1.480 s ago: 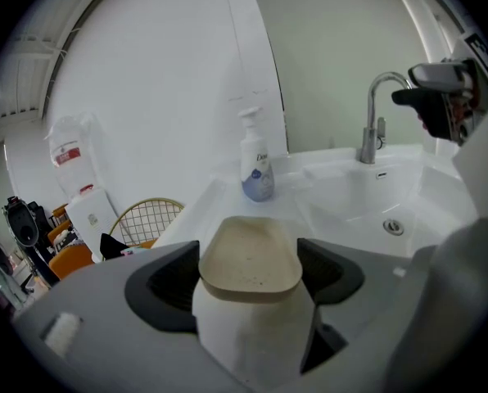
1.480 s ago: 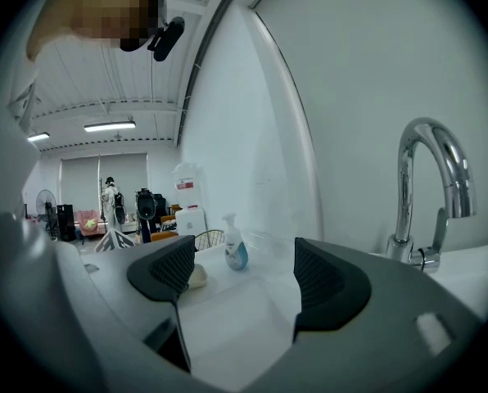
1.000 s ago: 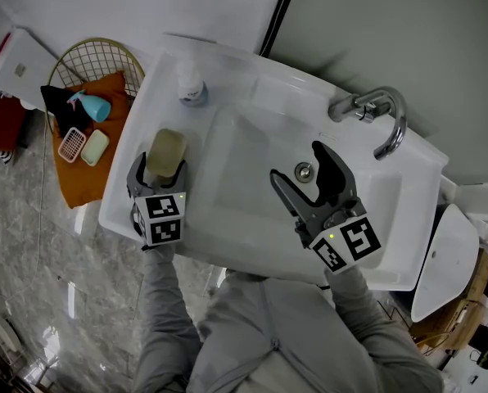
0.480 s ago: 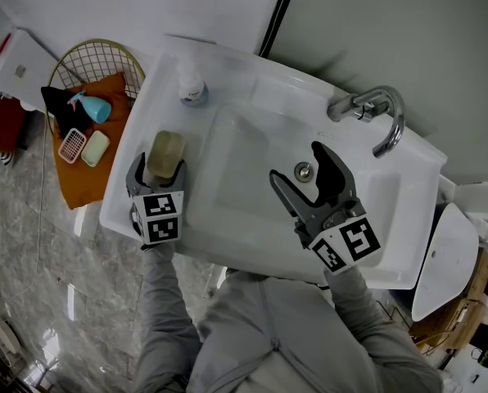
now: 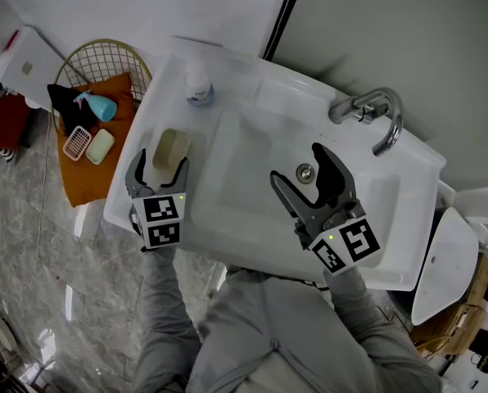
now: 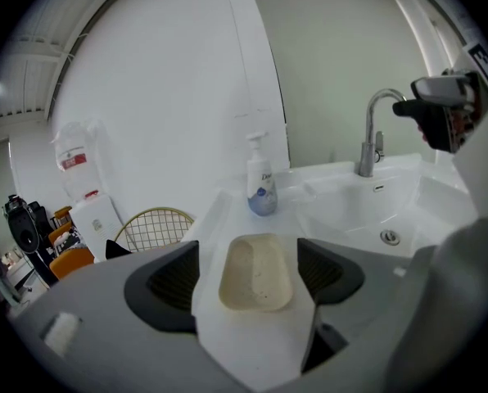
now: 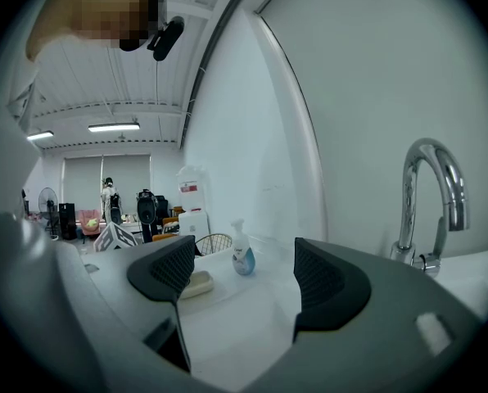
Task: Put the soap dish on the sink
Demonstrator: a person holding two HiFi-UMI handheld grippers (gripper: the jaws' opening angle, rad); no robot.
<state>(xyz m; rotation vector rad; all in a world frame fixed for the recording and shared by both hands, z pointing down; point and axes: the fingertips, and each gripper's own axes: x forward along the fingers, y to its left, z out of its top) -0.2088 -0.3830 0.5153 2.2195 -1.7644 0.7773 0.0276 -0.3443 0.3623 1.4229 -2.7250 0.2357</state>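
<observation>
My left claw (image 5: 159,164) stands spread wide. The beige soap dish (image 5: 169,149) lies between its jaws on the sink (image 5: 252,97) rim, at nine o'clock from the basin (image 5: 240,178), seemingly untouched. My right claw (image 5: 300,164) gapes empty over that basin.

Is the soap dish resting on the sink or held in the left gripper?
Resting on the sink: soap dish lies flat, left gripper open around it.

Your head camera stares steeply down on the sink (image 5: 252,97); both gripper cameras ride low, close over it, sharing the soap bottle (image 6: 262,188) and faucet (image 7: 431,195).
</observation>
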